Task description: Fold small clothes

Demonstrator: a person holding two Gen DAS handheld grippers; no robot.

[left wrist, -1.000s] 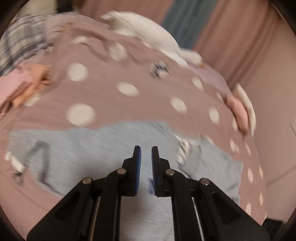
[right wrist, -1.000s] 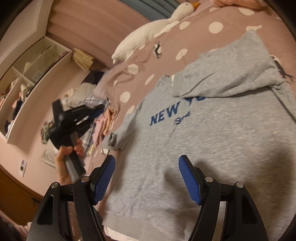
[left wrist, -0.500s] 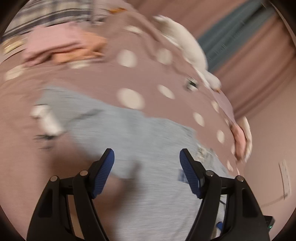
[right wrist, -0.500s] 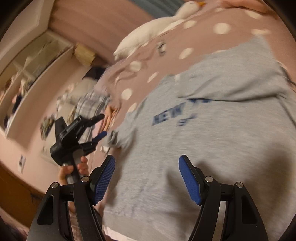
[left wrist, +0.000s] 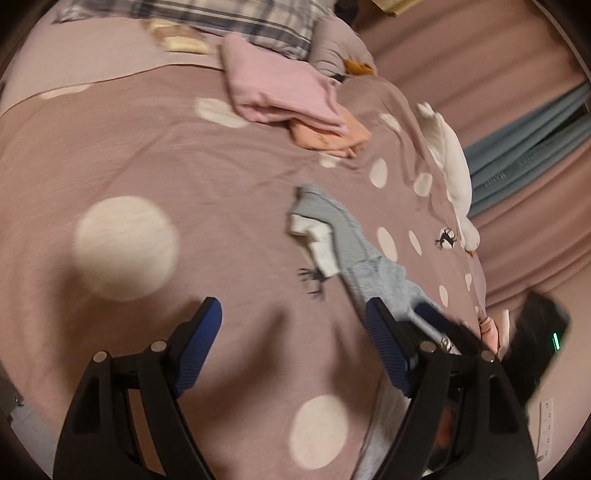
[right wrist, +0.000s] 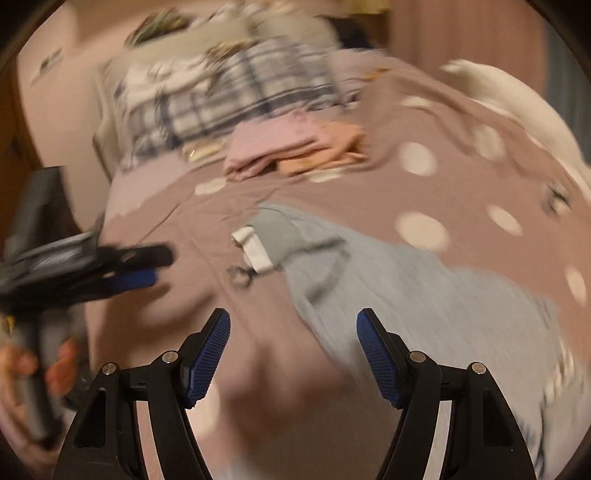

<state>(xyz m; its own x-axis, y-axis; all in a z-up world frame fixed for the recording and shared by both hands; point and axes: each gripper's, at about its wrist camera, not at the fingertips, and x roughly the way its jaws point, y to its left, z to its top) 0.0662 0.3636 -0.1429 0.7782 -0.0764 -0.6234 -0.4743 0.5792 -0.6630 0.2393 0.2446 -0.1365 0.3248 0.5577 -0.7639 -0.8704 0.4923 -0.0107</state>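
A grey sweatshirt [right wrist: 424, 295] lies on a mauve polka-dot bedspread [left wrist: 184, 177]. Its left sleeve with a white cuff [left wrist: 314, 236] stretches out across the bedspread; the cuff also shows in the right wrist view [right wrist: 255, 251]. My left gripper [left wrist: 293, 343] is open and empty, above bare bedspread to the left of the sleeve. My right gripper [right wrist: 293, 354] is open and empty, above the sweatshirt's left edge. The left gripper also shows at the left of the right wrist view [right wrist: 129, 266], held in a hand. The right wrist view is blurred.
A folded pink garment [left wrist: 284, 92] and an orange one [left wrist: 328, 136] sit stacked at the far side of the bed. A plaid cloth [left wrist: 236, 22] lies behind them. A white goose plush [left wrist: 450, 158] lies along the right edge, by pink curtains [left wrist: 480, 74].
My left gripper opened, letting go of the sweatshirt, and swung left off it over bare bedspread. My right gripper swung left from the sweatshirt's front to its left edge and sleeve.
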